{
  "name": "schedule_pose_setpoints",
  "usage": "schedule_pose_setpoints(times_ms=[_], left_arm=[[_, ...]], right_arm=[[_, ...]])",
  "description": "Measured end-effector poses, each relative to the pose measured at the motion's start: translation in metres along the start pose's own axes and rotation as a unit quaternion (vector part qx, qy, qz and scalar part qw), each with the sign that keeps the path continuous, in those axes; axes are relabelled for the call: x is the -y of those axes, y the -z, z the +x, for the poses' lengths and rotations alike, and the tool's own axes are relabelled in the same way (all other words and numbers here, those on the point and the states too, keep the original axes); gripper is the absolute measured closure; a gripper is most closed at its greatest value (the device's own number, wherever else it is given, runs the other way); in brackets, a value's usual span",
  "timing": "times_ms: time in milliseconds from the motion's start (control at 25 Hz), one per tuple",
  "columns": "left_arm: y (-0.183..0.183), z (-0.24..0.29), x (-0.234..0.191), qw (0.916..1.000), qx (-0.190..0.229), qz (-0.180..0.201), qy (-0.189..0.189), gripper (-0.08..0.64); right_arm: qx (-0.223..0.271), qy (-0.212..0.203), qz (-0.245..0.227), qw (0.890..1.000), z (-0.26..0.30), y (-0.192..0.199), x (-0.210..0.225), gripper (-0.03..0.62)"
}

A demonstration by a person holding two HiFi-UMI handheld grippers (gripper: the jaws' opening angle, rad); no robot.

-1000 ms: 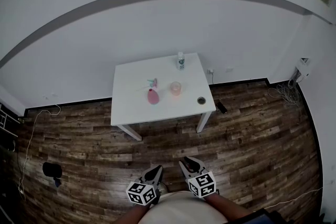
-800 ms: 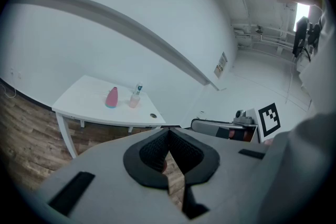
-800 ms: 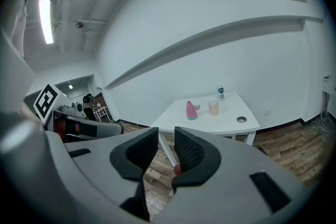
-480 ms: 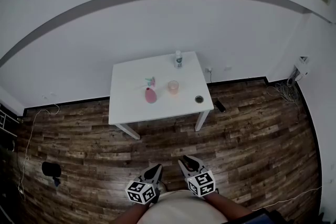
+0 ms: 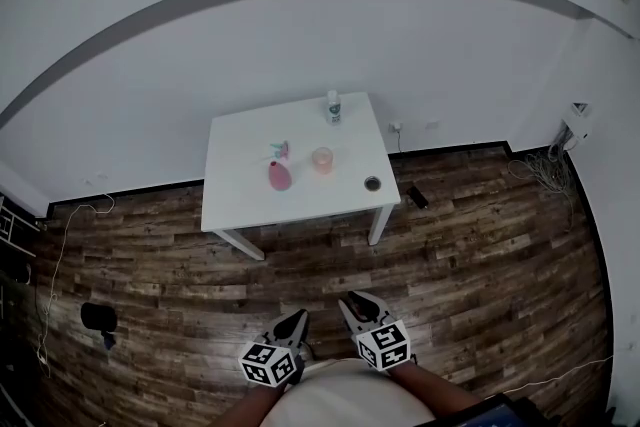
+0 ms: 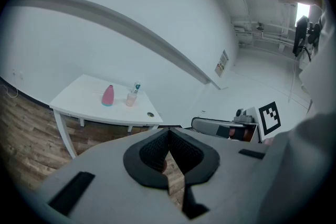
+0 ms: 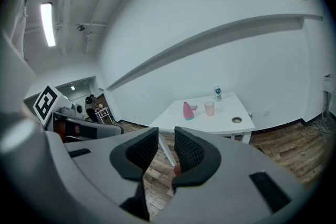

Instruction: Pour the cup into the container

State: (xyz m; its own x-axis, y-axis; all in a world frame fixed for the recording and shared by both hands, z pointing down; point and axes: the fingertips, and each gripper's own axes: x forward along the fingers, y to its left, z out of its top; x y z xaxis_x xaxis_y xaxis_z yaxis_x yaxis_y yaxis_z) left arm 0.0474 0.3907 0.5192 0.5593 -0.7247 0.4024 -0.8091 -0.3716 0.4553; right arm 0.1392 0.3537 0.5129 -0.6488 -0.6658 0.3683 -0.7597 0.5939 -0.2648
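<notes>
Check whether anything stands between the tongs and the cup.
Nothing visible does. Only wood floor lies between the left tongs, the right tongs and the table. The pink bottle stands left of the cup, the small round container to its right, neither before it.

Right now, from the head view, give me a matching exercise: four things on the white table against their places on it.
Things:
1. pink bottle
2. cup
3. white bottle
4. round container

Places:
A. at the far edge of the table
B. by the near right corner
C. leftmost of the four
D. mid-table, just right of the pink bottle

Pairs: 1-C, 2-D, 3-A, 4-B
</notes>
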Motion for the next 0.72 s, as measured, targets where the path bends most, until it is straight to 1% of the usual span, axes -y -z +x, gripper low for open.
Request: schedule_pose_setpoints(times_ms=[200,480,720], left_arm=[[0.005,0.007,0.011,1.0,0.003,-0.005,-0.007,0.549],[0.007,0.017,0.024,1.0,0.006,-0.002,-0.008,0.549],[0.007,0.016,0.029,0.9999,0.009,-0.001,-0.008,0.549]], right_arm=[[-0.001,-0.013,-0.019,1.0,-0.01,0.001,0.005,0.493],[-0.001,-0.014,-0.016,1.0,-0.018,-0.001,0.019,0.494],[0.004,-0.018,-0.01,1.0,-0.021,-0.006,0.019,0.494]])
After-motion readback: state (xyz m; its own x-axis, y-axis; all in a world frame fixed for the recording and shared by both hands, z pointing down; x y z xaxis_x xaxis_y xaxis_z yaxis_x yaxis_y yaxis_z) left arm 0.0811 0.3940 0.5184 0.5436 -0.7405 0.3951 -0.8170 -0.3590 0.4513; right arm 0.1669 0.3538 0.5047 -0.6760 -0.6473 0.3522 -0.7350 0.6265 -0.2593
